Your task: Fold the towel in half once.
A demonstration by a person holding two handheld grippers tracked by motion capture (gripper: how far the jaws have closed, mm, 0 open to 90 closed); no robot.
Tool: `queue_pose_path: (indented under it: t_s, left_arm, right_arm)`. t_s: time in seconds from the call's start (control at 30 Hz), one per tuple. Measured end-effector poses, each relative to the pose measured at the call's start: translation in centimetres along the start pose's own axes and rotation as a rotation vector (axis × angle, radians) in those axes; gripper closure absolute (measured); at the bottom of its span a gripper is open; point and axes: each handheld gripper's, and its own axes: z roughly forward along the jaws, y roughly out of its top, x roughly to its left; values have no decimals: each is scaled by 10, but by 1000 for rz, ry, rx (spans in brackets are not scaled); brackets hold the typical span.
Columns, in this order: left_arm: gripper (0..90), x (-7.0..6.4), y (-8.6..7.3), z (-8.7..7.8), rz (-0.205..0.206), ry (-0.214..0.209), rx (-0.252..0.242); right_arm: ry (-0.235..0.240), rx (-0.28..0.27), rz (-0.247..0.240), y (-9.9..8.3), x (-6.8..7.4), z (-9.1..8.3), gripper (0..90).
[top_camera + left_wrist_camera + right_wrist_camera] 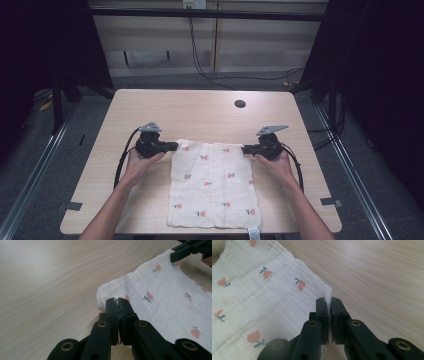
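A white cloth (pixel 215 185) printed with small red flowers lies spread flat on the wooden table (pixel 200 110), its near edge at the table's front. My left gripper (pixel 174 146) is at the cloth's far left corner. In the left gripper view the cloth (pixel 162 297) runs in under the left gripper (pixel 118 301), whose jaws are shut on its edge. My right gripper (pixel 245 149) is at the far right corner. In the right gripper view a tuft of cloth (pixel 262 297) sticks up between the pressed jaws of the right gripper (pixel 329 301). Farther off, the right gripper (pixel 175 255) holds that corner.
A dark round hole (pixel 240 104) sits in the tabletop at the back right. A small white label (pixel 254 233) hangs from the cloth's near edge. Bare wood lies behind the cloth and on both sides. Cables (pixel 200 70) run over the floor beyond the table.
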Motion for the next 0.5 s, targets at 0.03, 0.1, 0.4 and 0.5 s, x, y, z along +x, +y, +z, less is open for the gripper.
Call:
queue_pose_path:
  t_s: [0.03,0.1,0.4,0.5]
  left_arm:
    - [879,2,0,-2,-7,-9,-9]
    - [880,4,-1,-2,-13,-13,-17]
    - [881,4,9,-8,-3,-20,-58]
    - [880,3,9,-6,0,0,-51]
  right_arm:
    - [-2,-2,8,0,0,-1,863]
    - [14,-26,15,2,-1,-4,864]
    - [44,-77,16,11,1,-14,865]
    - [39,-99,24,16,1,-17,860]
